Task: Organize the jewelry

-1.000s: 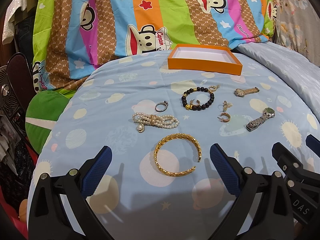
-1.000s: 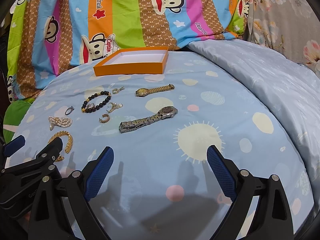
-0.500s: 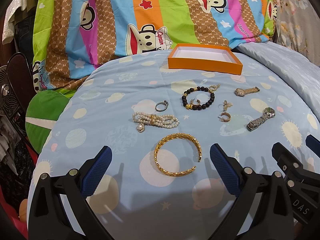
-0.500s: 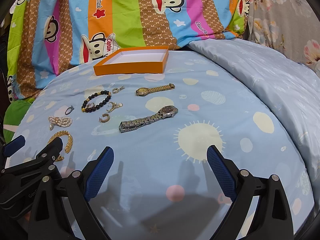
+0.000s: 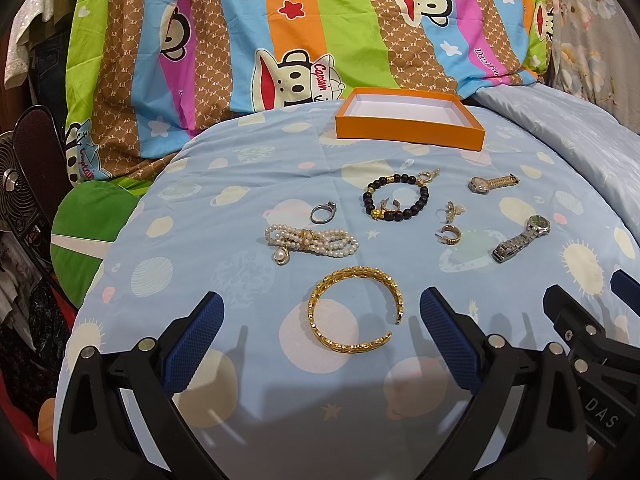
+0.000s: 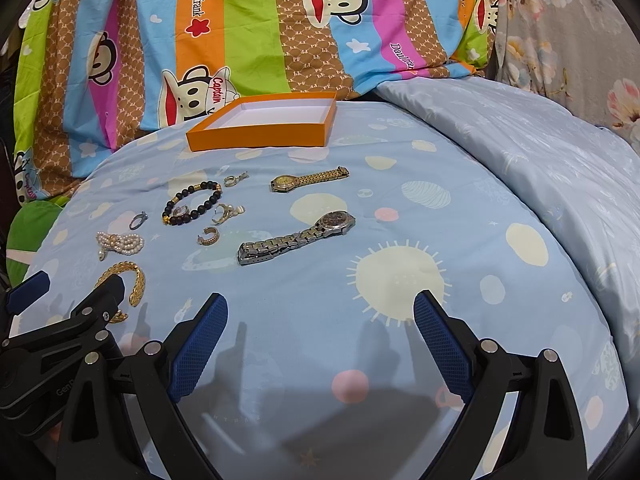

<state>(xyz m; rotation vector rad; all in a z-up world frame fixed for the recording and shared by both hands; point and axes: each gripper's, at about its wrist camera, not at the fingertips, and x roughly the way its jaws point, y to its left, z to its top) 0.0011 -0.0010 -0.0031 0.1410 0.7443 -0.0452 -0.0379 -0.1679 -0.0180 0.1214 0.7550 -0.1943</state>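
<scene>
Jewelry lies on a light blue bedspread (image 5: 248, 184). A gold cuff bangle (image 5: 354, 316) lies between the open fingers of my left gripper (image 5: 320, 320). Behind it are a pearl bracelet (image 5: 310, 242), a silver ring (image 5: 322, 214), a black bead bracelet (image 5: 396, 202), small gold earrings (image 5: 451, 235), a silver watch (image 5: 520, 238) and a gold watch (image 5: 494, 182). An empty orange box (image 5: 408, 134) stands at the back. My right gripper (image 6: 320, 324) is open and empty, in front of the silver watch (image 6: 296, 238).
A striped monkey-print cover (image 5: 304, 28) rises behind the box. A green cushion (image 5: 84, 240) and a fan (image 5: 16, 184) are off the left edge. Floral fabric (image 6: 580, 32) is at the far right. The bedspread drops away on the right side.
</scene>
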